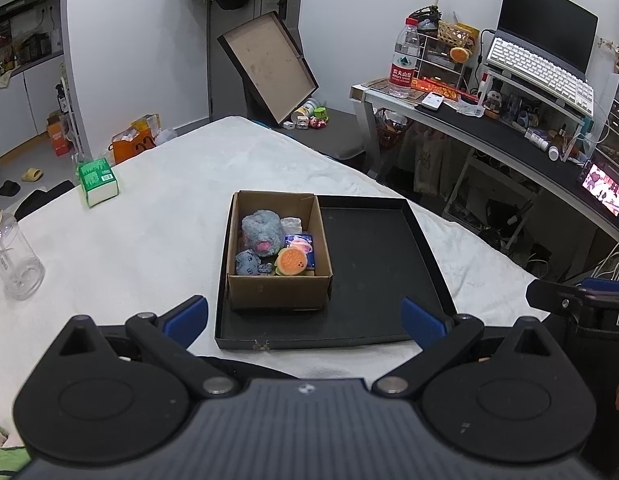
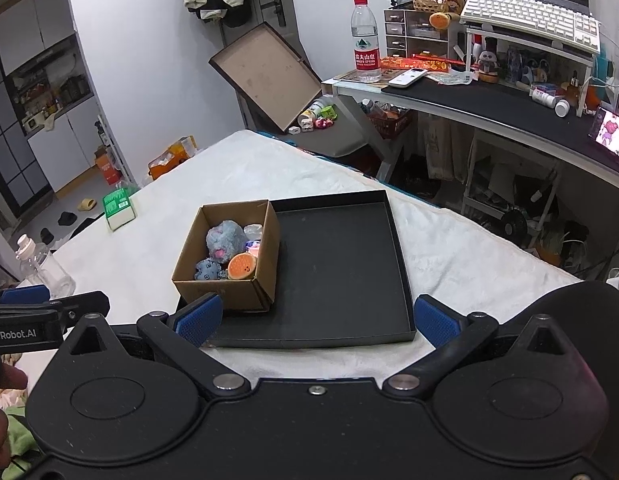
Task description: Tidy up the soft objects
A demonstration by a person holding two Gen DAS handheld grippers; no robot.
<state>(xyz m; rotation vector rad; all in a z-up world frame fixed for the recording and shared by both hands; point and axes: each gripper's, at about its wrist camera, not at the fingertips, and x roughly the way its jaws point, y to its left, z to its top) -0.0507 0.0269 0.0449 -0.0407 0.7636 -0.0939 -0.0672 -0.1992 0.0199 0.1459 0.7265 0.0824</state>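
A brown cardboard box [image 1: 277,292] [image 2: 229,292] stands in the left part of a shallow black tray [image 1: 373,264] [image 2: 341,264] on the white-covered bed. In the box lie a grey-blue plush [image 1: 261,232] [image 2: 225,238], a small blue plush [image 1: 247,263] [image 2: 207,270], an orange round plush [image 1: 291,262] [image 2: 242,266], and a pink toy on a blue card [image 1: 301,245]. My left gripper [image 1: 305,320] is open and empty, held above the tray's near edge. My right gripper [image 2: 317,318] is open and empty, also near the tray's front edge.
A green tissue pack [image 1: 97,182] [image 2: 119,208] and a clear bottle [image 1: 13,256] [image 2: 45,268] stand on the bed at the left. A desk [image 1: 489,132] [image 2: 489,100] with a water bottle, keyboard and clutter is at the right. A tilted box lid [image 1: 269,66] leans behind.
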